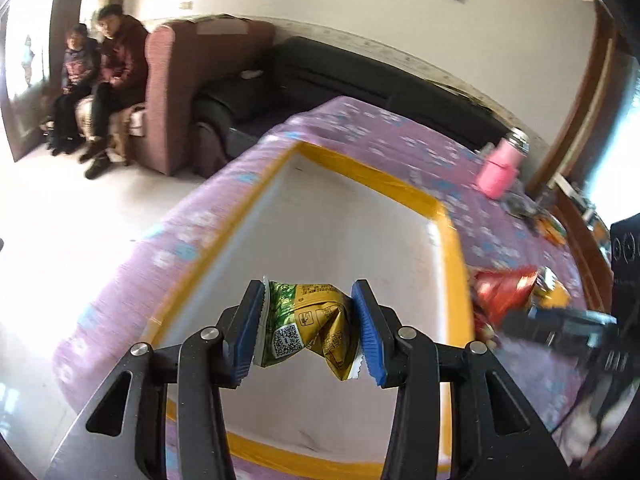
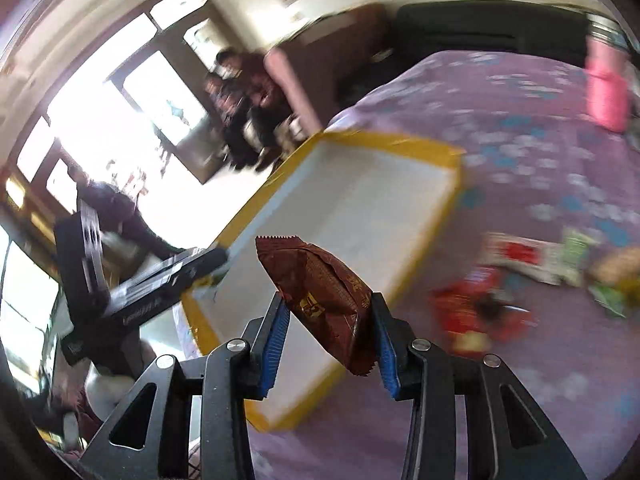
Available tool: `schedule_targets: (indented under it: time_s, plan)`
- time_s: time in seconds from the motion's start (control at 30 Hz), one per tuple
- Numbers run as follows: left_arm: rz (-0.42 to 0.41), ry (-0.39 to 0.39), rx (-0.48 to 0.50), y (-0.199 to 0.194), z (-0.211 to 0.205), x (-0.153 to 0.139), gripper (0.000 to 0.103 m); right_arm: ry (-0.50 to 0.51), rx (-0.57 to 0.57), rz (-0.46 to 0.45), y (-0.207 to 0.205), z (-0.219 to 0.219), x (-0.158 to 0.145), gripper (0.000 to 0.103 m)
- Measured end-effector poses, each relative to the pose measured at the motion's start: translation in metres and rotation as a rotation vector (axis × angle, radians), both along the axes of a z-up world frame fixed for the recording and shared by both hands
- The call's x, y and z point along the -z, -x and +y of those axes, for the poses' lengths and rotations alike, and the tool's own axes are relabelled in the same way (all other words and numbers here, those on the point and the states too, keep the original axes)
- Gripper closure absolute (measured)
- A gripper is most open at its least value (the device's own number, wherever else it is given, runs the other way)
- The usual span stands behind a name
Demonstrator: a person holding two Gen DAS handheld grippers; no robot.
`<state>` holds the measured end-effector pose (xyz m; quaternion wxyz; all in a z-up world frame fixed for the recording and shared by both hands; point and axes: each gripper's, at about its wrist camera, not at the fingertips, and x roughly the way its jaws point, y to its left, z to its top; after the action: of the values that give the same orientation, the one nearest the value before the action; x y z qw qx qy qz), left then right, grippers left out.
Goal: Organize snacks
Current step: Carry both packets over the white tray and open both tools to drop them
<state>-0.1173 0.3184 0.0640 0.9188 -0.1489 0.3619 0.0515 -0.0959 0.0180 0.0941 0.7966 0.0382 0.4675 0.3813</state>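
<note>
The left gripper [image 1: 308, 330] is pinching a crumpled green-and-gold snack packet [image 1: 310, 330] between its blue pads, the packet squeezed across its width and held clear above the white floor of a yellow-edged tray [image 1: 370, 178]. The right gripper [image 2: 330, 332] is likewise clamped on a brown snack packet [image 2: 324, 298], gripped at its lower half so that the serrated upper end stands out tilted above the pads, over the near corner of the same tray [image 2: 424, 146]. Both packets appear to be held over the tray because it is the likely collecting place; this is a judgement, as nothing is seen lying inside it at this moment. The tray rests on a purple patterned tablecloth [image 1: 400, 136]. To the right of the tray, on the cloth, lies a loose group of remaining snacks [image 2: 516, 276], red, white and green wrappers among them, well apart from either gripper. A pink bottle [image 1: 500, 168] stands near the far edge of the cloth. Two seated people [image 1: 104, 80] are visible in the room beyond. Limits of observation: the right view is heavily motion-blurred, so the loose wrappers cannot be counted or identified; the near end of the tray is cut off behind the left gripper's body; printing on both held packets is not legible.
</note>
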Motion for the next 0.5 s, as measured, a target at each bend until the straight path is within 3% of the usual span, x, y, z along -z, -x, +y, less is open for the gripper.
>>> schedule_targets:
  time_s: [0.23, 0.43, 0.5]
  plan:
    - [0.051, 0.013, -0.006, -0.01, 0.018, 0.017, 0.059, 0.111, -0.101, -0.004, 0.013, 0.08, 0.031, 0.063]
    - [0.091, 0.064, -0.022, -0.012, 0.022, 0.029, 0.057, 0.166, -0.108, 0.011, 0.021, 0.096, 0.052, 0.062]
    - [0.108, 0.076, -0.036, -0.011, 0.025, 0.03, 0.051, 0.17, -0.102, -0.004, 0.022, 0.097, 0.052, 0.059]
